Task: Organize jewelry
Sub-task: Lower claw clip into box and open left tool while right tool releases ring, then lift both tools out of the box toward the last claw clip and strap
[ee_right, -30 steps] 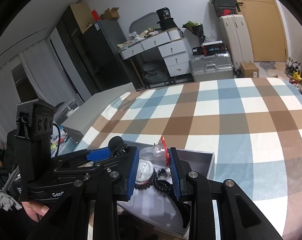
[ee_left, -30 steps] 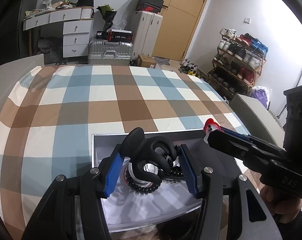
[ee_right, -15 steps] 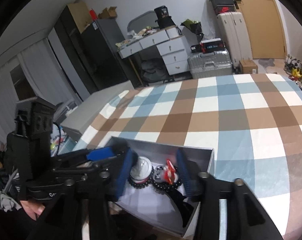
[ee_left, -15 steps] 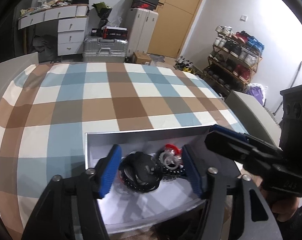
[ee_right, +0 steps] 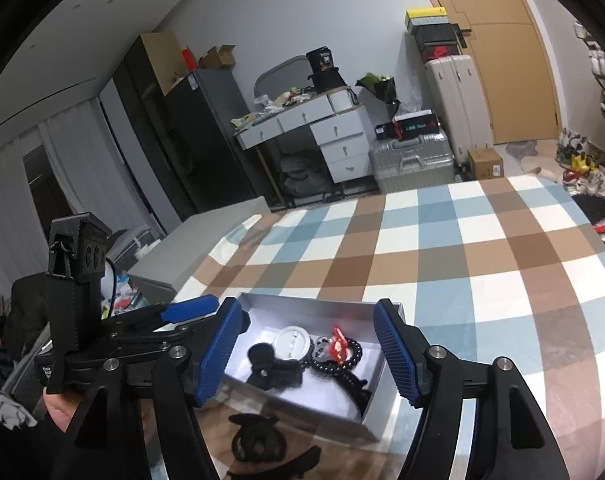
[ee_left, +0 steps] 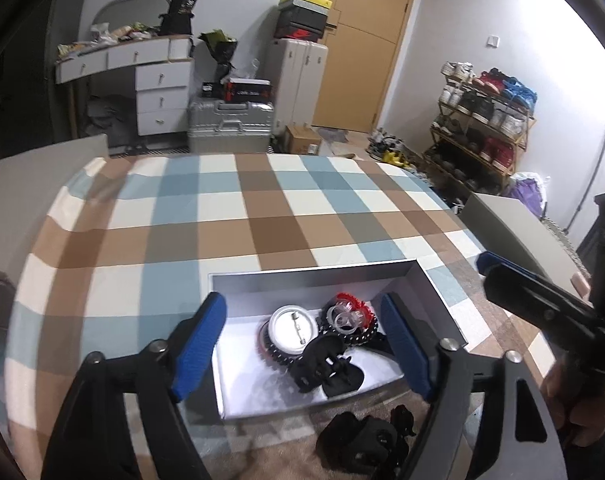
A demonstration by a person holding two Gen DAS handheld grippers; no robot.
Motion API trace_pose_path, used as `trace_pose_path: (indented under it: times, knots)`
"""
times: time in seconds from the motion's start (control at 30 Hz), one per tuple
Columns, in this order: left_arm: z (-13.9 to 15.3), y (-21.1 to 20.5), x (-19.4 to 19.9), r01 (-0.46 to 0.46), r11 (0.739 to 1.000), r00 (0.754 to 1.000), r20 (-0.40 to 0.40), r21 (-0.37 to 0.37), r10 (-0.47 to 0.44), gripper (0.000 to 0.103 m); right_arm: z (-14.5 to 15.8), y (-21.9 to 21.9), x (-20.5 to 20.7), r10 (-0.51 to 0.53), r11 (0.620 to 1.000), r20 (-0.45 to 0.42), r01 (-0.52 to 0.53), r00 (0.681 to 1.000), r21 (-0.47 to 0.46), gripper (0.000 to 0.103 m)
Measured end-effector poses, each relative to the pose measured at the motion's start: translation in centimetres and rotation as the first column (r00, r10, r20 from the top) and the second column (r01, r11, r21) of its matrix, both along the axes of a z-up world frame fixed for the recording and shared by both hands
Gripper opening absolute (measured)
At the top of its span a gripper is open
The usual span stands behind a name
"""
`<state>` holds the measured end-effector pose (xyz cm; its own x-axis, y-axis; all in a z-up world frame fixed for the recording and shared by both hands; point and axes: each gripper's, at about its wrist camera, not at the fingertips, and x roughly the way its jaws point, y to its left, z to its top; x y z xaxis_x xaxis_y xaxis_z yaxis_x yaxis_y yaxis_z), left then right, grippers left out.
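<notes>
Lying now in box point(ee_left: 434, 288): black hair claw point(ee_left: 324, 366) | left gripper point(ee_left: 302, 344) released, spread wide | right gripper point(ee_right: 306, 354) spread too

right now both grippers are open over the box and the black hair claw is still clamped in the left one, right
Not quite. The black hair claw is not in the left gripper; it lies loose in the box beside the round white badge and the black bead bracelet. The left wrist view shows those jaws wide apart and empty. The right gripper is open too, as you said.
</notes>
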<state>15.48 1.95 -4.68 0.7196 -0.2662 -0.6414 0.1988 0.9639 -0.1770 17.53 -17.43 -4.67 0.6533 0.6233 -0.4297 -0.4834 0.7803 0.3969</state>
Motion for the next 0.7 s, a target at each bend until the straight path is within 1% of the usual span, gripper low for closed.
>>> trace_pose_path:
  times: [0.17, 0.2, 0.23, 0.33, 0.47, 0.53, 0.57, 0.63, 0.7]
  knots:
    - [0.3, 0.6, -0.7, -0.054, 0.998, 0.998, 0.023, 0.025, 0.054, 0.079, 0.5, -0.1, -1.3, 0.012, 1.0, 0.001, -0.012, 1.0, 0.01, 0.077]
    - [0.4, 0.6, -0.9, -0.066, 0.997, 0.997, 0.027, 0.034, 0.066, 0.079, 0.5, -0.1, -1.7, 0.012, 1.0, 0.004, -0.012, 1.0, 0.012, 0.079]
    - [0.4, 0.6, -1.1, -0.079, 0.996, 0.996, 0.033, 0.048, 0.077, 0.08, 0.6, -0.1, -1.9, 0.011, 1.0, 0.006, -0.011, 1.0, 0.013, 0.082]
    - [0.7, 0.4, -1.9, -0.11, 0.989, 0.993, 0.059, 0.098, 0.105, 0.083, 0.8, 0.0, -2.8, 0.015, 1.0, 0.01, -0.015, 1.0, 0.014, 0.085]
    - [1.0, 0.6, -3.0, -0.148, 0.98, 0.986, 0.094, 0.13, 0.136, 0.087, 0.8, 0.0, -3.7, 0.019, 1.0, 0.006, -0.019, 1.0, 0.024, 0.088]
    - [1.0, 0.8, -3.5, -0.158, 0.98, 0.984, 0.102, 0.122, 0.146, 0.091, 0.7, 0.0, -4.2, 0.018, 1.0, 0.001, -0.018, 1.0, 0.025, 0.091]
    - [0.9, 1.0, -3.8, -0.166, 0.98, 0.982, 0.105, 0.113, 0.154, 0.092, 0.6, 0.0, -4.4, 0.023, 0.999, -0.004, -0.023, 1.0, 0.024, 0.091]
    - [0.7, 1.2, -4.3, -0.169, 0.98, 0.982, 0.1, 0.104, 0.159, 0.096, 0.2, 0.0, -4.8, 0.024, 1.0, -0.012, -0.024, 1.0, 0.019, 0.093]
    - [0.3, 1.3, -4.8, -0.173, 0.979, 0.982, 0.098, 0.107, 0.163, 0.098, -0.2, 0.0, -5.1, 0.025, 1.0, -0.026, -0.025, 0.999, 0.018, 0.094]
